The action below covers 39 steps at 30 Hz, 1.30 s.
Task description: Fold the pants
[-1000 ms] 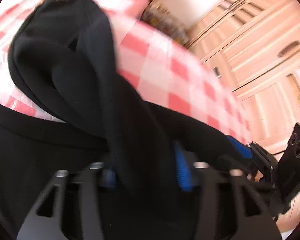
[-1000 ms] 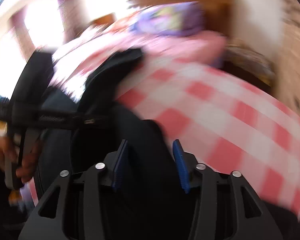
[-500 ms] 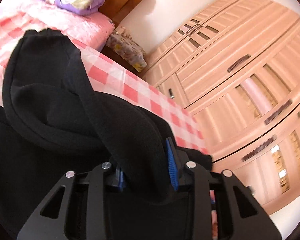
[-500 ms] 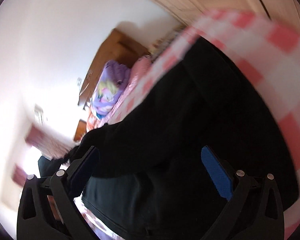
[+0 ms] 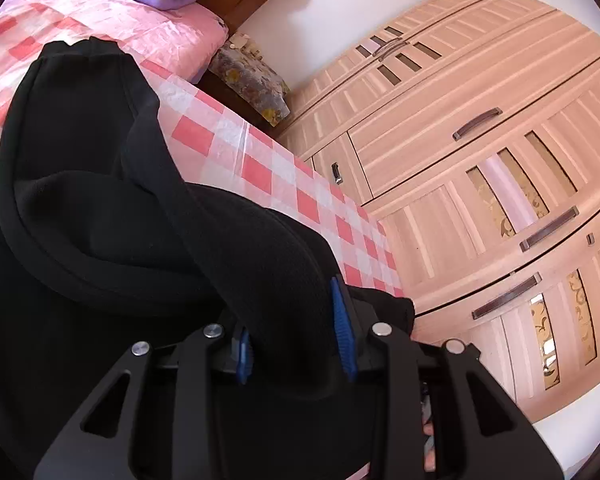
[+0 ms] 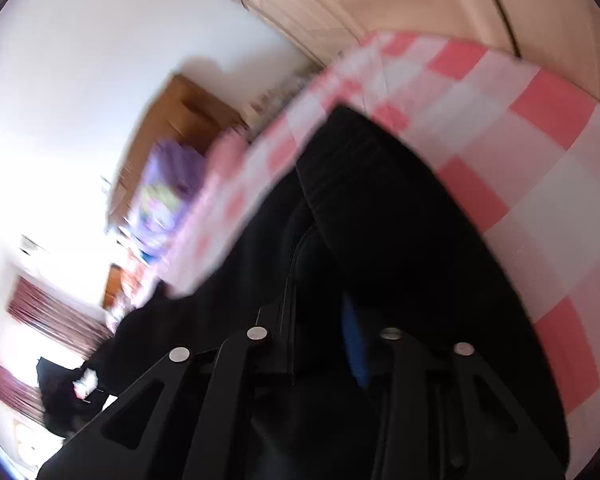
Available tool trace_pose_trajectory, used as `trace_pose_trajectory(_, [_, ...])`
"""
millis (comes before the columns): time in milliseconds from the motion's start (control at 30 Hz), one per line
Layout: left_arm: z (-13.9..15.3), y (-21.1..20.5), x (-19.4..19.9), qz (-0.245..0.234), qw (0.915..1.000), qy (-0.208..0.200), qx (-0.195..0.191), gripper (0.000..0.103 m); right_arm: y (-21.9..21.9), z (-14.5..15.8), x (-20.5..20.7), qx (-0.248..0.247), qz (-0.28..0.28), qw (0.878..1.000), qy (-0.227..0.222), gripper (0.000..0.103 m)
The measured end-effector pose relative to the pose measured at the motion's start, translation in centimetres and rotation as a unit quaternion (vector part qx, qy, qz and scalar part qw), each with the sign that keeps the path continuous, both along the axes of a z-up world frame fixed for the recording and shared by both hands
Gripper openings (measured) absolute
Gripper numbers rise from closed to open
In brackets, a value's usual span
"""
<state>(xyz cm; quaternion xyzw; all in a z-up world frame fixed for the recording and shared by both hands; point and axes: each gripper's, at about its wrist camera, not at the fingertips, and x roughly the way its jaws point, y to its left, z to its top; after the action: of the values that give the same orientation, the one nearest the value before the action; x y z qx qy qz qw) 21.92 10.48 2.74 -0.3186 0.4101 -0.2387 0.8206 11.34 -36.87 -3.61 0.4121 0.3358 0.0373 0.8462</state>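
We have the black pants (image 5: 100,216) heaped on the pink checked bedsheet (image 5: 228,140). Thick, soft knit; it sags and bunches, so take hems or waistband. Left gripper (image 5: 292,334) pinches a bunched fold. Right gripper (image 6: 320,344) jaws closing with dark cloth between them; the view is blurred. No containers seen.

Black fleece pants (image 5: 100,208) lie rumpled across a pink-checked bedspread (image 5: 256,172), one thick fold lifted off it in a rounded loop, a ribbed hem (image 6: 352,148) stretched toward the bedspread's edge.
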Motion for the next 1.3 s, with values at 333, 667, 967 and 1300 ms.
trace_pose_trajectory(333, [3.4,0.4,-6.5,-0.029,0.9946,-0.074,0.066,0.029,0.0,6.4,-7.3,-0.049,0.015,0.992,-0.118,0.021])
trace_pose_trajectory(667, [-7.2,0.3,-11.3,-0.039,0.9895,0.032,0.135,0.061,-0.6,-2.4,-10.9,-0.023,0.039,0.999,0.007,0.023])
trace_pose_trajectory(967, [-8.0,2.9,-11.7,0.002,0.9965,0.047,0.069,0.094,-0.9,-2.5,-11.7,-0.001,0.04,0.999,0.017,0.039])
trace_pose_trajectory(1300, [-7.9,1.4,-11.0,0.004,0.9982,0.034,0.048,0.097,-0.4,-1.6,-10.4,0.01,0.028,0.999,0.031,0.05])
